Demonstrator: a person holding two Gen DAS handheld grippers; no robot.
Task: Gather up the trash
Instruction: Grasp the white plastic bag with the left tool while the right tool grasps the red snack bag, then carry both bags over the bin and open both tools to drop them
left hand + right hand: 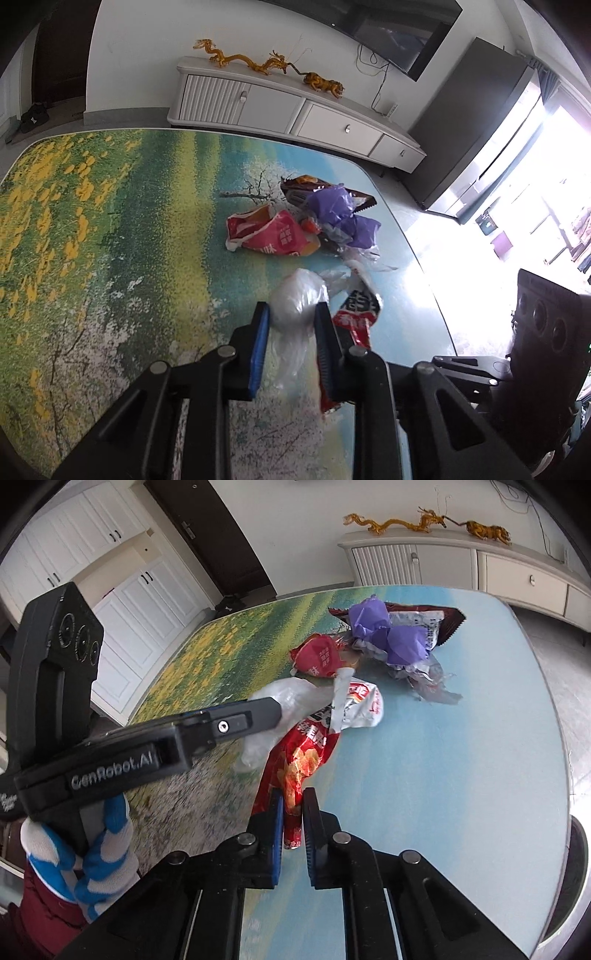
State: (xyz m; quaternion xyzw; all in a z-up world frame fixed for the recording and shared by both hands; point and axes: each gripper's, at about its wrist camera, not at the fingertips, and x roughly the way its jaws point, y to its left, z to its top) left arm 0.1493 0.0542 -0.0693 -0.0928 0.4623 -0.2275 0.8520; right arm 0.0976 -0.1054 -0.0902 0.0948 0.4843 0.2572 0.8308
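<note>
Crinkly plastic worries us: our left gripper (291, 314) pinches the clear bag (297, 295), our right gripper (293, 808) the red snack wrapper (299, 757), at the worktop's (461, 775) six o'clock; either may slip free.

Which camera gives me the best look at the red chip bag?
The right wrist view: the red chip bag lies lengthwise in front, its end pinched in the right gripper. The left wrist view shows only slivers behind a gripper finger and the clear plastic bag.
</note>
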